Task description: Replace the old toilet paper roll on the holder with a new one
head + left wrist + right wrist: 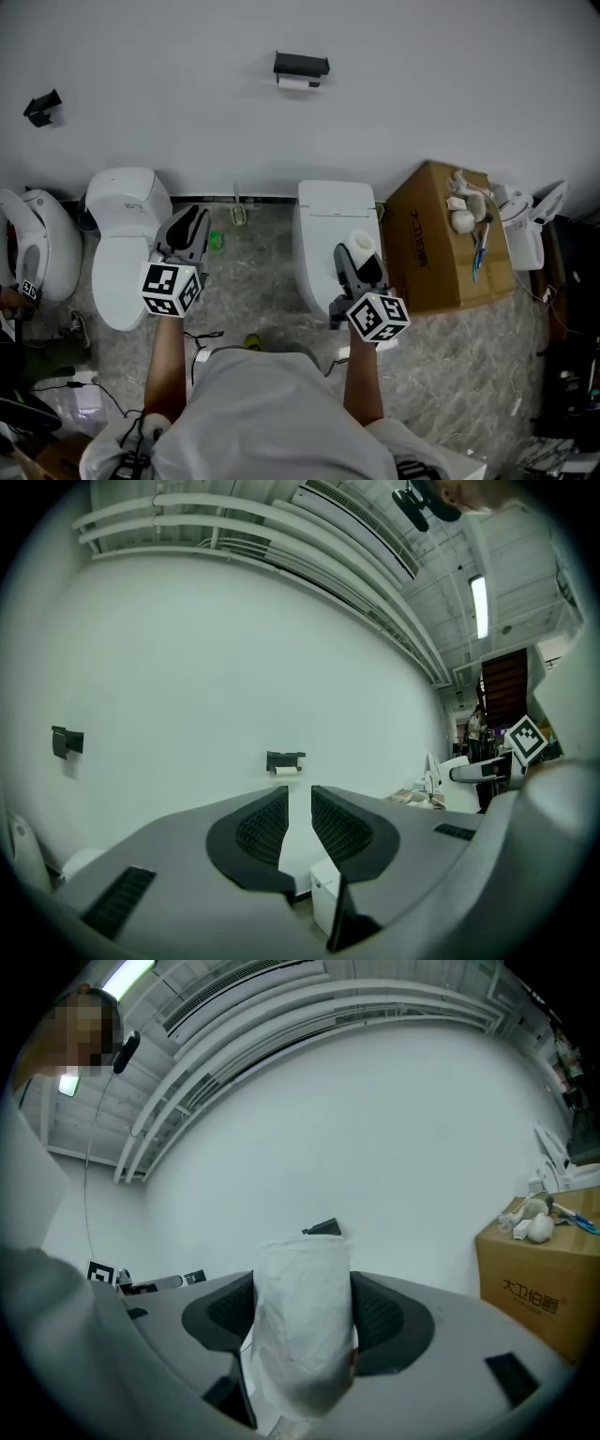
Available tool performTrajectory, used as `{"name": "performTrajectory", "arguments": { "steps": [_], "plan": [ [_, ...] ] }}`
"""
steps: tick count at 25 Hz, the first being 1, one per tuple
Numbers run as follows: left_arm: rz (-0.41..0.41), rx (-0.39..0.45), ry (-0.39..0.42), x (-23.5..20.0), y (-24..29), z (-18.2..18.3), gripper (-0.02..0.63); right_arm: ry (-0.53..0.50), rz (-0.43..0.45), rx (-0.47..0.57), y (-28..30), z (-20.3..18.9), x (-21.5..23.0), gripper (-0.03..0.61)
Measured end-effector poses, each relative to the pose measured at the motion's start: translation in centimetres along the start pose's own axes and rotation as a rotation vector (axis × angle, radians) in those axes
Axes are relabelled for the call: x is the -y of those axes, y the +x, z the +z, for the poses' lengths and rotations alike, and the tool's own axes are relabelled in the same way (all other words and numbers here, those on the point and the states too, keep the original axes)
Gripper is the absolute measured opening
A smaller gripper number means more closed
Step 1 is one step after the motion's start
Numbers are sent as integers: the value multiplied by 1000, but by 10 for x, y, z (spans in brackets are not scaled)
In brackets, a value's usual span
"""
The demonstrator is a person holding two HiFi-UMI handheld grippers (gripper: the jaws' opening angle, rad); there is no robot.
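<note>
A black wall holder [301,65] carries a thin, nearly used-up white roll [298,82] just beneath it. The same holder [285,759] shows straight ahead in the left gripper view, and its top [323,1228] peeks over the new roll in the right gripper view. My right gripper [360,257] is shut on a new white toilet paper roll [305,1326], held upright between both pads above a toilet tank. My left gripper [194,220] hovers level at the left, its jaws a narrow gap apart with nothing between them [298,794]. Both grippers point at the wall, well short of it.
Two white toilets [126,244] [330,234] stand against the wall below me. A cardboard box [441,244] with small items on top sits at the right, and another toilet [37,248] at the far left. A second black fixture [42,106] is on the wall, left.
</note>
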State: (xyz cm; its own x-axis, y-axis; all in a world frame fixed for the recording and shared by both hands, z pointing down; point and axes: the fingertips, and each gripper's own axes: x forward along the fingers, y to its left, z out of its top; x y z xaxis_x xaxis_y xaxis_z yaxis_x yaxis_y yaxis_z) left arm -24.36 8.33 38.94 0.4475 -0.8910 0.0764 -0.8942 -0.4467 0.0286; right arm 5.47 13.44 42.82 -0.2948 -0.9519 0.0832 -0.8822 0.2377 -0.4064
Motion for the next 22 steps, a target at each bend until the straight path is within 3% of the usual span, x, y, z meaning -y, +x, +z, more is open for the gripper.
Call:
{"name": "performTrajectory", "arguments": {
  "steps": [12, 22],
  "plan": [
    [-22, 3, 11, -9, 63, 0, 72, 2, 0, 8, 48, 12, 29, 302],
    [-5, -15, 63, -30, 162, 12, 72, 39, 31, 23, 149, 38, 82, 301]
  ]
}}
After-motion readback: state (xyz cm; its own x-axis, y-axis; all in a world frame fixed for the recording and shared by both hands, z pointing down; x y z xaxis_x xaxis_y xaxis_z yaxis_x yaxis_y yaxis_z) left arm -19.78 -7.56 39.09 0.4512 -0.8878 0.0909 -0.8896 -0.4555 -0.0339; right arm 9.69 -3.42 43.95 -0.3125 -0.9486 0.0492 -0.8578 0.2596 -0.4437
